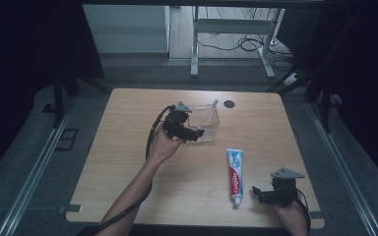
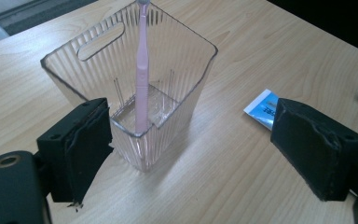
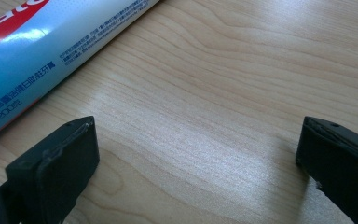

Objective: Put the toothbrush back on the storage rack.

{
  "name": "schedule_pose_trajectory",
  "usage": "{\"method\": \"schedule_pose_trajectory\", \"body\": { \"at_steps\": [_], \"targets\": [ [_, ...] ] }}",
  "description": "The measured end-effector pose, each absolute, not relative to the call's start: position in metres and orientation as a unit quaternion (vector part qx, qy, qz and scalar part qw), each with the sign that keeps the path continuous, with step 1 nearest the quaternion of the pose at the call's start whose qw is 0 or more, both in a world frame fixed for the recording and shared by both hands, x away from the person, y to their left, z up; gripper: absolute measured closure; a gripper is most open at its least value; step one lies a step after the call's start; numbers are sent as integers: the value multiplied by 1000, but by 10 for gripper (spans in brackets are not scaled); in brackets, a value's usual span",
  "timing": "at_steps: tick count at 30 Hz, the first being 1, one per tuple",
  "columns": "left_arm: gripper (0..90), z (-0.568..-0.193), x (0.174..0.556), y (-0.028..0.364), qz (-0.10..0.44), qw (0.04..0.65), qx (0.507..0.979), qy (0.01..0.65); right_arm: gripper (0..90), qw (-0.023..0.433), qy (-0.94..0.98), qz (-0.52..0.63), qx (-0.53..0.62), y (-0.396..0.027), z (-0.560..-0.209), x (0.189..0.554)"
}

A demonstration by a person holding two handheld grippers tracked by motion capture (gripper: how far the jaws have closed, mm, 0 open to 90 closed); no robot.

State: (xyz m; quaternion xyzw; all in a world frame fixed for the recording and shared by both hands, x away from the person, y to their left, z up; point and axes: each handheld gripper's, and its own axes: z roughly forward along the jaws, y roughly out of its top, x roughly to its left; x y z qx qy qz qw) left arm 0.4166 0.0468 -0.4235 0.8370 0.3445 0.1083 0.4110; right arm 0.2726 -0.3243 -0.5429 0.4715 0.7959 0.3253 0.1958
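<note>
Our left tool (image 2: 186,144) gapes before the clear bin (image 2: 135,93) holding 1 pink toothbrush (image 2: 141,79); our right tool (image 3: 196,163) gapes beside the toothpaste (image 3: 42,51).

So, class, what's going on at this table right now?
A person works with a gripper in each hand. The left gripper stands open at a clear ribbed bin with a pink toothbrush leaning upright inside, held by nothing. The right gripper is open too, over bare table beside a toothpaste tube that lies flat, untouched.
</note>
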Motion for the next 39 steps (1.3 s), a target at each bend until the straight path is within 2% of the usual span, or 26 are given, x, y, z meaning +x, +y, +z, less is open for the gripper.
{"method": "schedule_pose_trajectory", "body": {
  "at_steps": [13,39],
  "targets": [
    [126,-428,396,70,122,417,834,341,0,196,796,325,472,-324,-543,273],
    [126,-460,343,112,160,403,832,345,0,195,796,325,472,-324,-543,272]
  ]
}}
